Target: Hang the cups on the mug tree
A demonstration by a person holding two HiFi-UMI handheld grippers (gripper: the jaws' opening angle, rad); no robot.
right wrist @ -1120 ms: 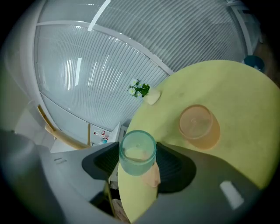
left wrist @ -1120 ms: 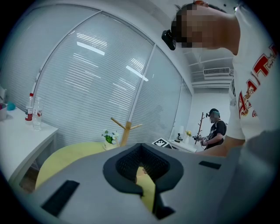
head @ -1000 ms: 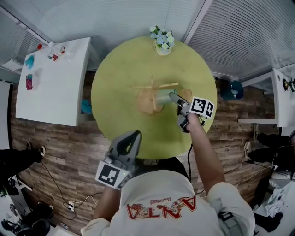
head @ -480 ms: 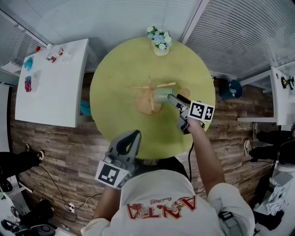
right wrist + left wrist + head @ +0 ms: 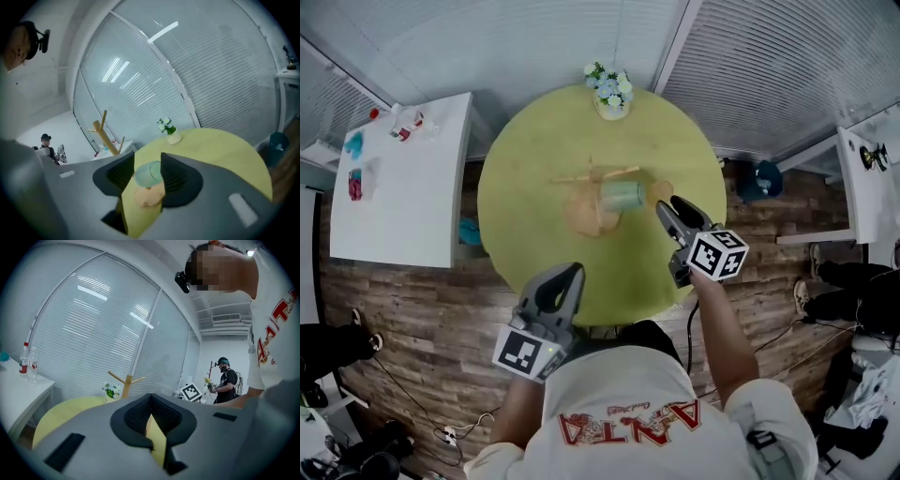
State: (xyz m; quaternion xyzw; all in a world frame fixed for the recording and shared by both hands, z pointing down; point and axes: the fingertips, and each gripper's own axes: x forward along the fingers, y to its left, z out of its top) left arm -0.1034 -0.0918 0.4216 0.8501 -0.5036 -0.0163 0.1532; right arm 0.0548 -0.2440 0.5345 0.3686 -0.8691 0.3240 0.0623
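Green cup (image 5: 623, 195): light, rigid, probably slick; I'd pinch its rim.
Right gripper (image 5: 670, 208): empty, jaws part-open, just narrowed.
Left gripper (image 5: 570, 274): closed, empty.

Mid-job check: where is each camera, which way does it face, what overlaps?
Head view: on the head, looking steeply down at the round table; shirt, forearms, left gripper, right gripper show.
Left gripper view: on that gripper, facing across the table toward blinds; its jaws together, shirt at right.
Right gripper view: on that gripper, facing green cup and peach cup; jaws apart, just partly closed, gripping nothing.
Shared: mug tree and flower vase, in all three.
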